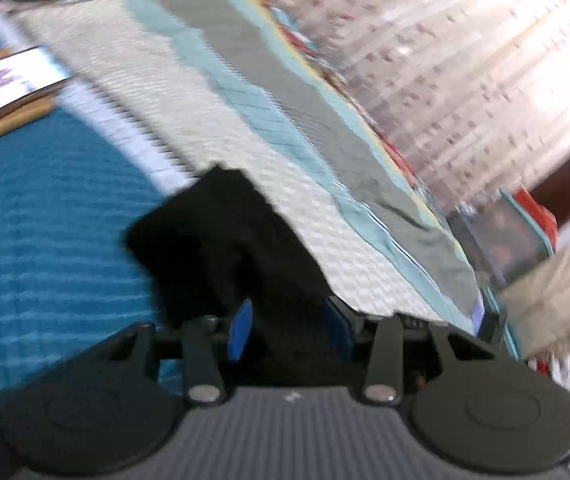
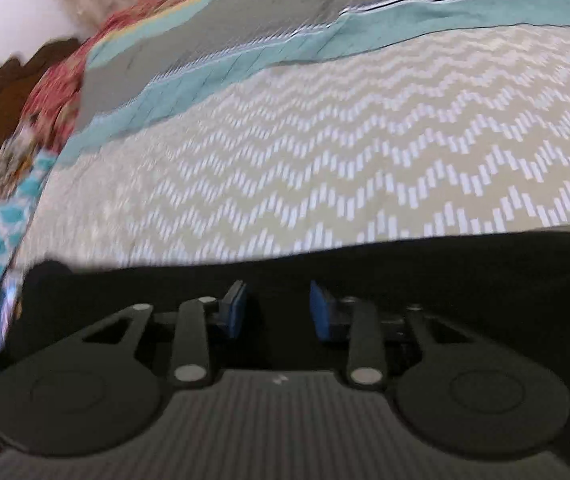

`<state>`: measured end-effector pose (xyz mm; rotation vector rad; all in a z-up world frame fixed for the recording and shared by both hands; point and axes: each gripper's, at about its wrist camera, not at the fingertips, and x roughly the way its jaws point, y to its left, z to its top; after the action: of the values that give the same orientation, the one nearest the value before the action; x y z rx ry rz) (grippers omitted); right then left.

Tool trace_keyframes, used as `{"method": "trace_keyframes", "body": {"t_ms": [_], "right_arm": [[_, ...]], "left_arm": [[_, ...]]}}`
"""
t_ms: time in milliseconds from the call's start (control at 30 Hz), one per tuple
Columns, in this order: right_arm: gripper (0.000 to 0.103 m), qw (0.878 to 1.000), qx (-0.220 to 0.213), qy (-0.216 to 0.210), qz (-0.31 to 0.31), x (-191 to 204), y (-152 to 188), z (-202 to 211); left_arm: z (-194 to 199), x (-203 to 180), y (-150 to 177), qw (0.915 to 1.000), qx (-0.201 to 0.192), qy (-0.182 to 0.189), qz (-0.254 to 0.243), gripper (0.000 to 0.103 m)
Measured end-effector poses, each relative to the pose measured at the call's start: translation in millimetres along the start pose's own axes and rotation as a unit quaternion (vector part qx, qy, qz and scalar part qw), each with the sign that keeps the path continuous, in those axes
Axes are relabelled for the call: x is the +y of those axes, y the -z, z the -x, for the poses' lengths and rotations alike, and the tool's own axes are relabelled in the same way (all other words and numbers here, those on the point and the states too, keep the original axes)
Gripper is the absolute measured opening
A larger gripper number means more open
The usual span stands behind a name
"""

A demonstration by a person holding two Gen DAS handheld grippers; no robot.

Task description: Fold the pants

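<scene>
The black pants [image 1: 221,240] lie on a bed with a cream zigzag cover [image 1: 189,120]. In the left wrist view my left gripper [image 1: 289,328] has its blue pads [image 1: 241,332] on either side of a raised fold of the black cloth, which fills the gap between them. In the right wrist view the pants [image 2: 445,264] spread as a dark band across the lower frame. My right gripper [image 2: 279,312] sits over the cloth with its blue pads [image 2: 233,312] apart; black cloth lies between and under them. Both views are motion-blurred.
A teal and grey quilt [image 2: 245,68] lies beyond the zigzag cover, with red floral bedding [image 2: 57,92] at its edge. A teal woven cloth [image 1: 45,220] and a tablet-like flat object [image 1: 9,84] are at the left. A curtain [image 1: 465,40] hangs behind.
</scene>
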<state>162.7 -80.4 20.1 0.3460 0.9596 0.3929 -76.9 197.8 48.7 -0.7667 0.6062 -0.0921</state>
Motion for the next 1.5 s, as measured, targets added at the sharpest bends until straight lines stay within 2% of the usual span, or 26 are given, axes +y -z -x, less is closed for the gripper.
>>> {"method": "trace_keyframes", "body": {"t_ms": [67,133,267,367,400,433,467,633,800,933,1100,1300,1500], "right_arm": [[0.049,1.0,-0.003,-0.015,0.003,0.8,-1.5,13.2],[0.05,0.999,-0.006,-0.046,0.025,1.1,5.1,35.7],[0.05,0.99,0.038,-0.104,0.088,-7.7,40.7,78.3],[0.05,0.98,0.108,-0.121,0.112,-17.6,81.7,86.6],[0.05,0.98,0.106,-0.121,0.118,-21.5,97.1,91.7],[0.05,0.98,0.081,-0.125,0.129,-23.1,108.6,102.4],[0.05,0.979,0.078,-0.129,0.139,-23.2,114.8,107.1],[0.05,0.979,0.078,-0.127,0.139,-25.2,112.3,109.2],[0.05,0.98,0.065,-0.127,0.136,-29.2,116.7,122.2],[0.051,0.987,0.027,-0.117,0.109,-45.0,113.8,140.7],[0.051,0.994,0.0,-0.09,0.061,-63.6,112.8,154.3],[0.051,0.998,-0.045,-0.049,0.02,-78.7,111.8,164.8],[0.051,0.998,-0.053,-0.026,-0.009,-90.5,111.8,165.4]], "left_arm": [[-13.8,-12.7,-2.1,0.9997,0.01,-0.001,-0.021,0.045],[-30.5,-19.3,-1.5,0.9992,0.026,-0.009,-0.03,0.045],[-53.1,-28.3,10.1,0.9958,0.059,-0.041,-0.056,0.045],[-72.7,-34.9,27.6,0.9848,0.099,-0.101,-0.101,0.044],[-78.1,-35.5,34.0,0.9798,0.111,-0.118,-0.117,0.044],[-79.4,-39.1,39.5,0.9763,0.109,-0.127,-0.138,0.044],[-78.0,-42.6,45.5,0.9727,0.103,-0.133,-0.16,0.044],[-83.0,-67.0,63.0,0.9483,0.104,-0.182,-0.238,0.049],[-86.1,-77.8,72.2,0.9397,0.098,-0.205,-0.255,0.052],[-91.5,-85.0,77.9,0.9312,0.095,-0.225,-0.27,0.053],[-97.5,-91.2,82.4,0.9261,0.096,-0.238,-0.276,0.059],[-102.4,-100.2,81.3,0.9202,0.097,-0.258,-0.278,0.06],[-99.1,-123.2,77.9,0.9239,0.096,-0.246,-0.277,0.059]]}}
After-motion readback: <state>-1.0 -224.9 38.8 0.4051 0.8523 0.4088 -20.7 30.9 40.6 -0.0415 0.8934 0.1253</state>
